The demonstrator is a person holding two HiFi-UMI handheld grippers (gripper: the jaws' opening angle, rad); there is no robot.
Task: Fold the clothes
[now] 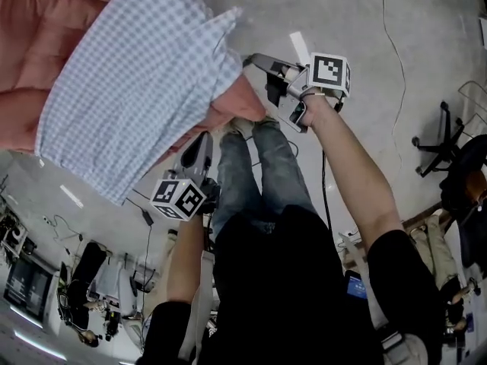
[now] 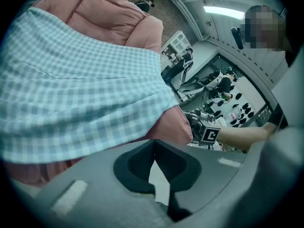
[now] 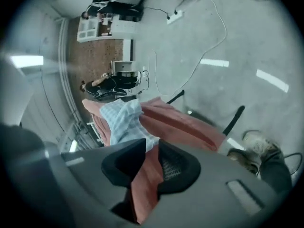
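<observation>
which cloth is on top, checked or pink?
The checked cloth. It lies spread over the pink quilt, which shows only past its edges.

Floor: I see grey polished concrete [image 1: 365, 21], with ceiling lights mirrored in it.
Cables: thin cable [image 1: 383, 10] trailing across, and a power strip [image 3: 174, 16].
Furniture: black office chair [image 1: 440, 139]; white shelf unit [image 3: 95, 30].
Light: ceiling strip lamp [image 2: 223, 11].

The checked shirt [image 1: 129, 90] lies spread on the quilt [image 1: 38, 52], both ahead of the fingers. A fold of the quilt sits between the right gripper's [image 3: 151, 145] fingers, with the shirt just beyond their tips. The left gripper's [image 2: 154, 142] closed fingertips sit just beneath the shirt's lower edge. The person's shoes [image 1: 245, 126] stand on the floor [image 1: 380, 21] between both grippers.
</observation>
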